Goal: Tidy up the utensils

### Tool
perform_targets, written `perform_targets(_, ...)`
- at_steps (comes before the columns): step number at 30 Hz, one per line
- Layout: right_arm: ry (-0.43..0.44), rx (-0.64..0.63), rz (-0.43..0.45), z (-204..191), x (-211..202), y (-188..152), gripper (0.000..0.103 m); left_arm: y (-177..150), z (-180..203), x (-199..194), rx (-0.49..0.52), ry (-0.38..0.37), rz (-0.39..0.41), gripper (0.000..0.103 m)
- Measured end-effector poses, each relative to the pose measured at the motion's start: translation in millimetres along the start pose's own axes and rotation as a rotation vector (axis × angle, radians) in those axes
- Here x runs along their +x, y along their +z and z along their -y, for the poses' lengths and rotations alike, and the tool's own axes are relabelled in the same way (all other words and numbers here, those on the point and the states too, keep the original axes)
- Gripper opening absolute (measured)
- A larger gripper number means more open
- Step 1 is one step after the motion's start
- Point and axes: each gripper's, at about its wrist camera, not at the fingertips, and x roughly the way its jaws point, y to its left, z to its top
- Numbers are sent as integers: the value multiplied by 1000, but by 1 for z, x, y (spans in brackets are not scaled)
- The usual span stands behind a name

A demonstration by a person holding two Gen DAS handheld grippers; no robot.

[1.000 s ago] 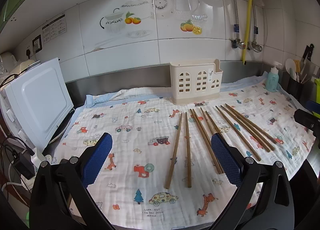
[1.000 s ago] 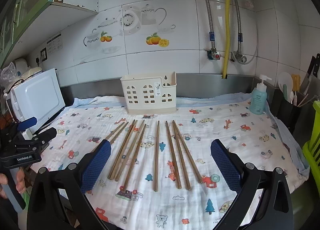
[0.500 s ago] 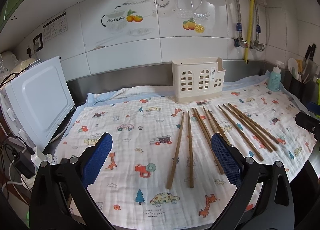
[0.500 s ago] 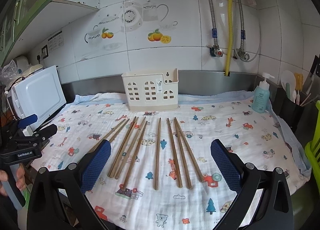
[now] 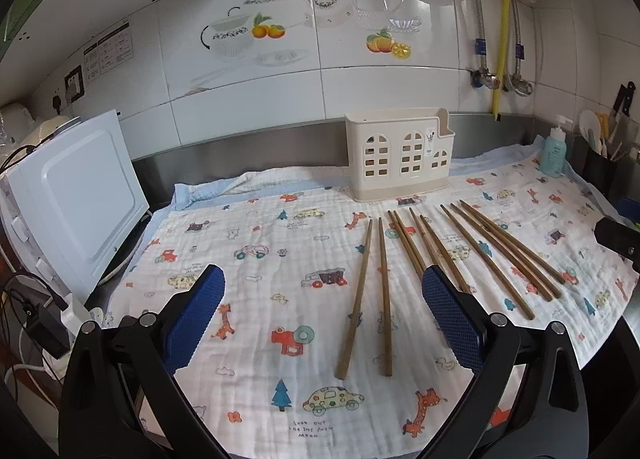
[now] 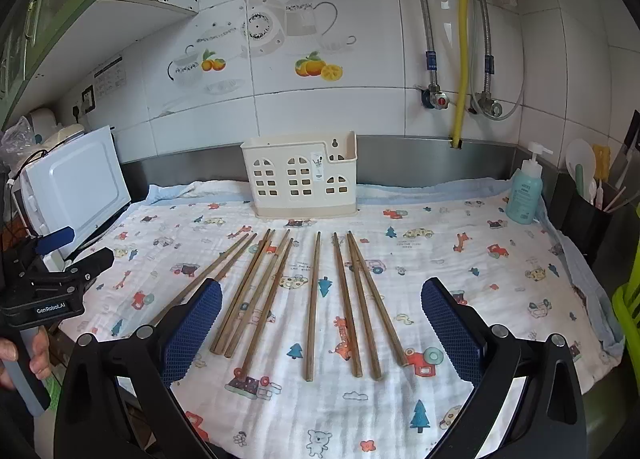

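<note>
Several brown wooden chopsticks (image 5: 436, 255) (image 6: 312, 299) lie side by side on a printed cloth (image 5: 280, 259) (image 6: 480, 259). A cream plastic utensil holder (image 5: 400, 157) (image 6: 300, 175) stands upright behind them at the wall. My left gripper (image 5: 322, 315) is open and empty, above the cloth's near left part. My right gripper (image 6: 320, 329) is open and empty, above the near ends of the chopsticks. The left gripper also shows at the left edge of the right wrist view (image 6: 52, 271).
A white appliance (image 5: 76, 195) (image 6: 76, 187) stands at the left with cables (image 5: 28, 311) beside it. A blue soap bottle (image 5: 554, 153) (image 6: 524, 191) and a dark utensil cup (image 6: 588, 219) stand at the right. Pipes (image 6: 460, 39) run down the tiled wall.
Both views have shifted slightly toward the counter and the chopsticks look a little nearer. Both grippers remain open. Nothing on the cloth has moved.
</note>
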Motion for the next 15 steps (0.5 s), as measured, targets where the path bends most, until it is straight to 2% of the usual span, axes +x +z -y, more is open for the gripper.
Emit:
perform_targets(10, -4, 6, -15, 12, 6, 0, 96, -5, -2, 10, -21, -47, -30, 98)
perform_targets(15, -5, 7, -33, 18, 11, -4, 95, -10, 3, 14, 15, -46, -36, 97)
